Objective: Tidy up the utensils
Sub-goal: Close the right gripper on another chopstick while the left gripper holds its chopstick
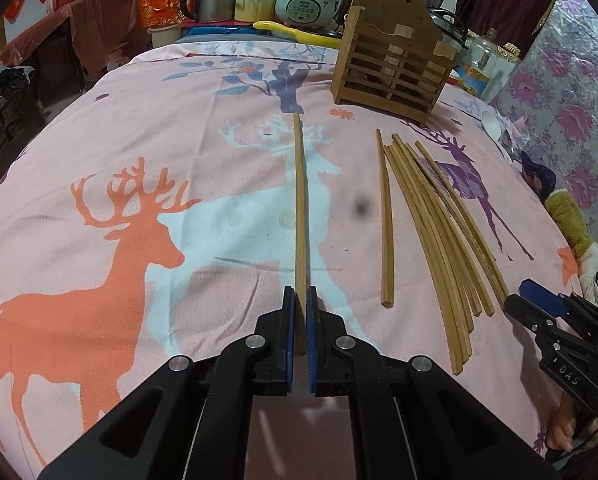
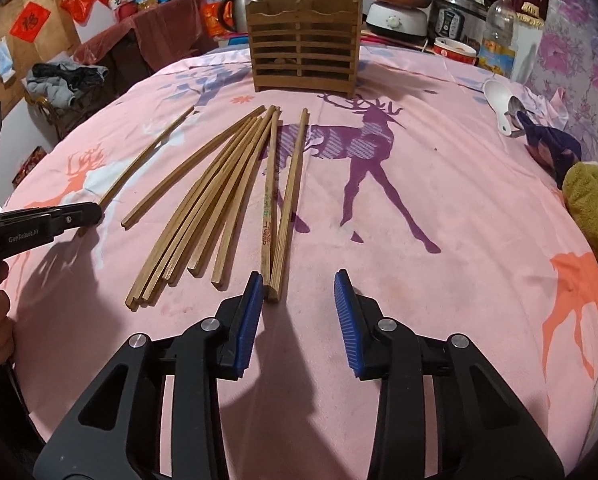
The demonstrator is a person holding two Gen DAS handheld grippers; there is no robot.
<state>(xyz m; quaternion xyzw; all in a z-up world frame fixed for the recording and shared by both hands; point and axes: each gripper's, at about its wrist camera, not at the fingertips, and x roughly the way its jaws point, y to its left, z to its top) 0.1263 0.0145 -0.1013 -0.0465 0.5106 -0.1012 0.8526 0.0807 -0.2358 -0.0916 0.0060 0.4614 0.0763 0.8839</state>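
My left gripper (image 1: pixel 300 300) is shut on the near end of a single wooden chopstick (image 1: pixel 299 208), which points away toward the holder and lies low over the cloth. A wooden slatted utensil holder (image 1: pixel 395 66) stands upright at the far side. Several loose chopsticks (image 1: pixel 439 232) lie fanned on the cloth to the right. In the right wrist view my right gripper (image 2: pixel 299 296) is open and empty, its left pad (image 2: pixel 251 308) next to the near ends of the rightmost chopsticks (image 2: pixel 283 216). The holder (image 2: pixel 305 52) stands beyond them. The left gripper (image 2: pixel 59 220) shows at the left.
A pink deer-print cloth (image 1: pixel 139 140) covers the table. A white spoon (image 2: pixel 499 104) and dark cloth (image 2: pixel 551 148) lie at the right edge by a green plush item (image 2: pixel 595 208). Kettle, pot, rice cooker (image 1: pixel 307 2) and bottles crowd the far edge.
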